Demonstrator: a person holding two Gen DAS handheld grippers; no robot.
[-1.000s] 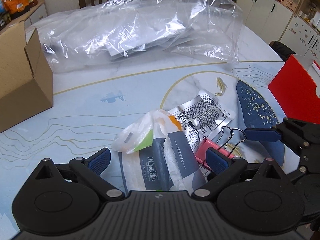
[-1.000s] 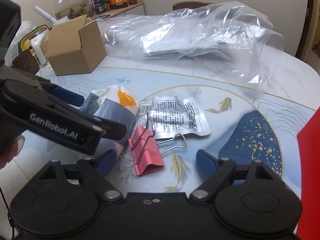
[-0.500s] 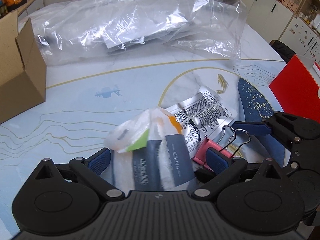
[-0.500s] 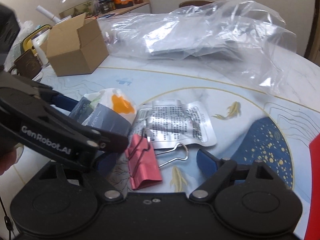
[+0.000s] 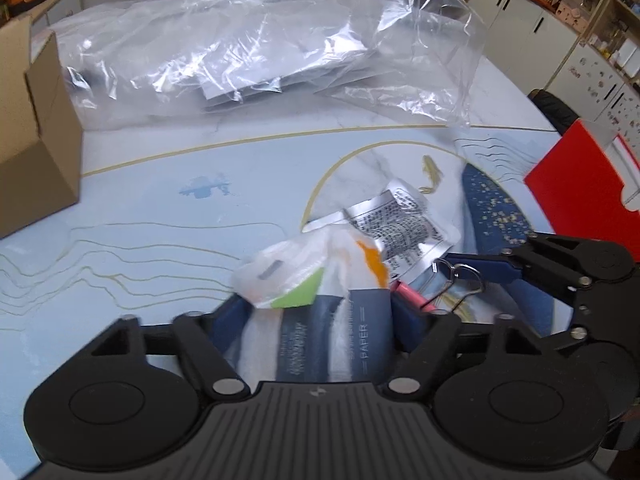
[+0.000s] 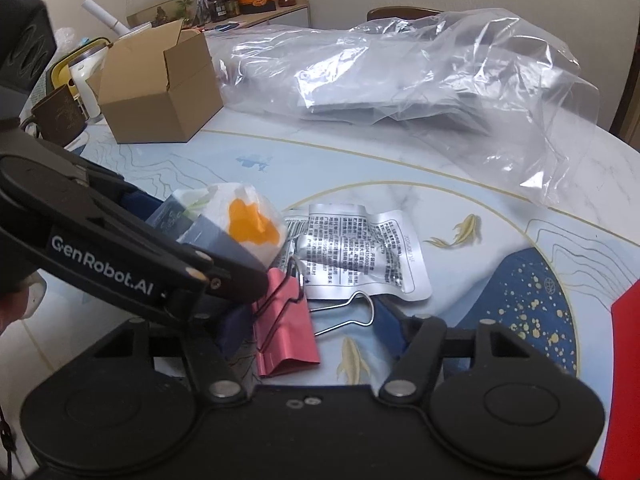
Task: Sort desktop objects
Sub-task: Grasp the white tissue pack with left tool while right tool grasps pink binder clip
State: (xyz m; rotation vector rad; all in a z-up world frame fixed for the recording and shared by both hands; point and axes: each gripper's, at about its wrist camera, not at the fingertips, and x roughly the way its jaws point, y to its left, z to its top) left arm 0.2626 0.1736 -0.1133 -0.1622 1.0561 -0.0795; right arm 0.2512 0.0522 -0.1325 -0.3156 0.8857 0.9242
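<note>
My left gripper (image 5: 320, 312) is shut on a tissue pack (image 5: 332, 320), white and navy with orange and green marks, and holds it off the table; the pack also shows in the right wrist view (image 6: 240, 228). My right gripper (image 6: 308, 324) is open with its jaws on either side of a pink binder clip (image 6: 286, 328) that lies on the table. The clip's wire handles (image 5: 460, 276) show beside the left gripper. A crumpled silver foil packet (image 6: 360, 252) lies just beyond the clip.
An open cardboard box (image 6: 160, 88) stands at the far left. A large clear plastic bag (image 6: 400, 76) covers the back of the table. A red box (image 5: 580, 184) stands at the right edge. Cups and a kettle (image 6: 84, 80) sit beyond the cardboard box.
My left gripper has closed on the tissue pack and raised it. My right gripper has moved forward, so its jaws now flank the pink binder clip.
</note>
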